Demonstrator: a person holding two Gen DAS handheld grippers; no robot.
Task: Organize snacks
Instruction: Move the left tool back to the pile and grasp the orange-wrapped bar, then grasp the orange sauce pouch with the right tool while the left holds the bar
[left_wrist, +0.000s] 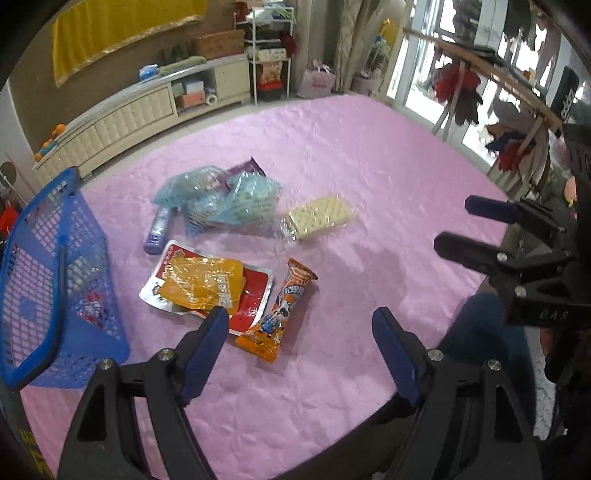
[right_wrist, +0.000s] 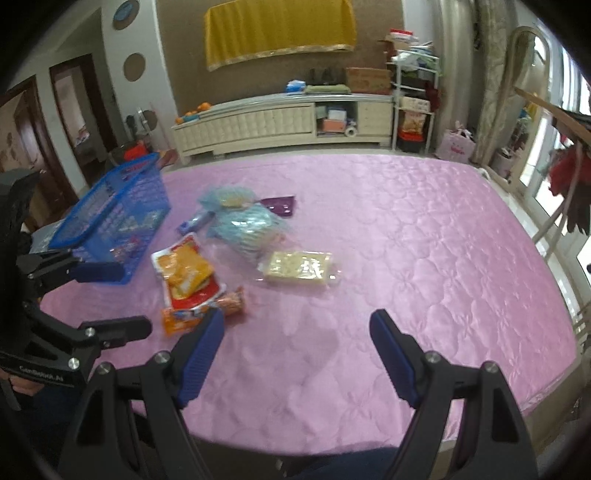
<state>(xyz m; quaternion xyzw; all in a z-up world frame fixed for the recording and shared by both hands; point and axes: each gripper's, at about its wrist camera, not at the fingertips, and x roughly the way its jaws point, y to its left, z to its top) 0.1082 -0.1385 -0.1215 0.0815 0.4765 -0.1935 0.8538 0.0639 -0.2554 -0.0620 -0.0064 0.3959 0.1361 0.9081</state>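
Observation:
Snacks lie on a pink quilted mattress (left_wrist: 369, 166): an orange cartoon packet (left_wrist: 277, 314), a yellow pouch (left_wrist: 203, 284) on a red-and-white pack, light blue bags (left_wrist: 229, 199), a purple stick pack (left_wrist: 157, 230), and clear-wrapped crackers (left_wrist: 319, 218). A blue mesh basket (left_wrist: 55, 288) stands at the left and holds a few packs. My left gripper (left_wrist: 299, 332) is open and empty, just short of the orange packet. My right gripper (right_wrist: 295, 332) is open and empty, above bare mattress, right of the orange packet (right_wrist: 203, 312). The crackers (right_wrist: 297, 267) and basket (right_wrist: 110, 221) also show in the right wrist view.
A cream TV cabinet (right_wrist: 280, 122) runs along the far wall under a yellow cloth (right_wrist: 277, 33). A white shelf rack (right_wrist: 413, 103) stands at its right. A clothes rack (left_wrist: 498, 99) and windows stand to the right of the mattress.

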